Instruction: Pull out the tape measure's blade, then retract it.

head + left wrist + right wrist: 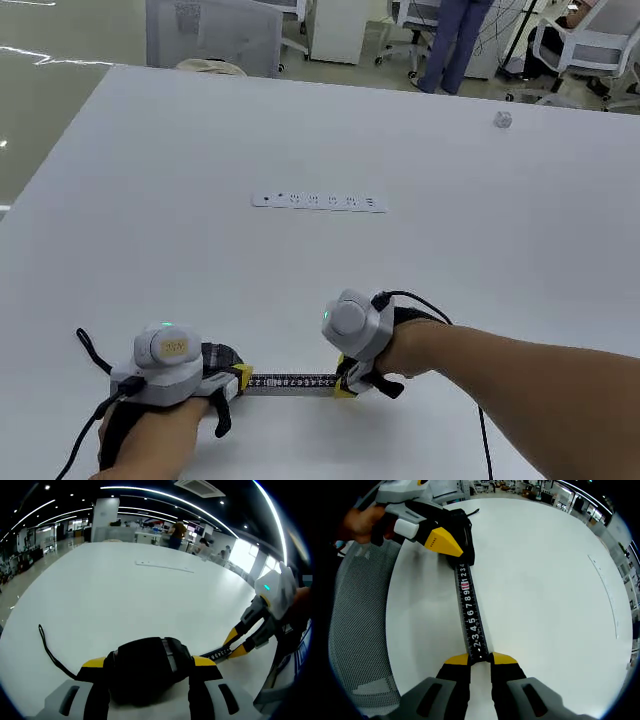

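Tape measure (145, 672) sits between the jaws of the left tongs (148, 662), which are spread wide and press on the two sides of its black case. The case rests on the white bench (200, 250). The right tongs (480, 657) are almost closed, and their yellow tips pinch the free end of the blade (470, 605). The blade is drawn out a short way and runs straight and flat along the bench from the case to those tips, with its numbers facing up.

All of this lies on the person's side of the power strip (318, 201), close to the bench's near edge. In the right gripper view that edge runs just beside the blade, with grey mesh (355, 630) beyond it. Between the power strip and the tape measure the bench is bare and wide. A black strap (50, 650) trails from the case along the bench, on the side away from the right tongs.

Counted: one tape measure, one blade, two tongs and one power strip. There is also one small pale object (503, 120) beyond the power strip, near the bench's far edge.
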`<state>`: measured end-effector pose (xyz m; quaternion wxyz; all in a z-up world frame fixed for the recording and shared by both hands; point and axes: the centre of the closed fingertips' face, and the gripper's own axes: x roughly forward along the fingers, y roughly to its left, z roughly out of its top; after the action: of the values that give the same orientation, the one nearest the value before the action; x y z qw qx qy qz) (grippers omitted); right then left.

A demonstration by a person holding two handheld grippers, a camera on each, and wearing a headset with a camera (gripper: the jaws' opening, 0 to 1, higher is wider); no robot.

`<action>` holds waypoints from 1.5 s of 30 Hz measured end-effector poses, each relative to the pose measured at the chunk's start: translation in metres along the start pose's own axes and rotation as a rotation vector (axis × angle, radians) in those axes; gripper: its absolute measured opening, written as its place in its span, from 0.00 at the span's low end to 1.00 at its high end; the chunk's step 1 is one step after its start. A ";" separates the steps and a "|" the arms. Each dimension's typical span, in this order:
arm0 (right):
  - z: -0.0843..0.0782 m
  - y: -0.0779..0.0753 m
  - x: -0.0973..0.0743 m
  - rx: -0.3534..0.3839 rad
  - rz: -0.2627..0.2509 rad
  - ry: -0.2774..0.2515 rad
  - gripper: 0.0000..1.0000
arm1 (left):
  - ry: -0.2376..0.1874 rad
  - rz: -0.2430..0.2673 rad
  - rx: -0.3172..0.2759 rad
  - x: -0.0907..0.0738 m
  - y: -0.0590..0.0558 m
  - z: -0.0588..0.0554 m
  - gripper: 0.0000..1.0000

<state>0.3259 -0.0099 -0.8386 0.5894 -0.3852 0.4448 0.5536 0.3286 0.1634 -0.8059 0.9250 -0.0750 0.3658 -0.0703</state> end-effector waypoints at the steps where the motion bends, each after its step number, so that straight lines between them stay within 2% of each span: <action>1: 0.000 0.000 0.000 0.001 0.000 -0.001 0.15 | 0.000 0.000 0.000 0.000 0.000 0.000 0.60; 45: 0.017 0.004 0.006 -0.001 0.003 -0.022 0.15 | -0.008 -0.002 -0.003 -0.001 0.000 0.000 0.60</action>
<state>0.3237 0.0084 -0.8385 0.5932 -0.3789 0.4386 0.5587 0.3281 0.1632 -0.8053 0.9263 -0.0771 0.3621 -0.0702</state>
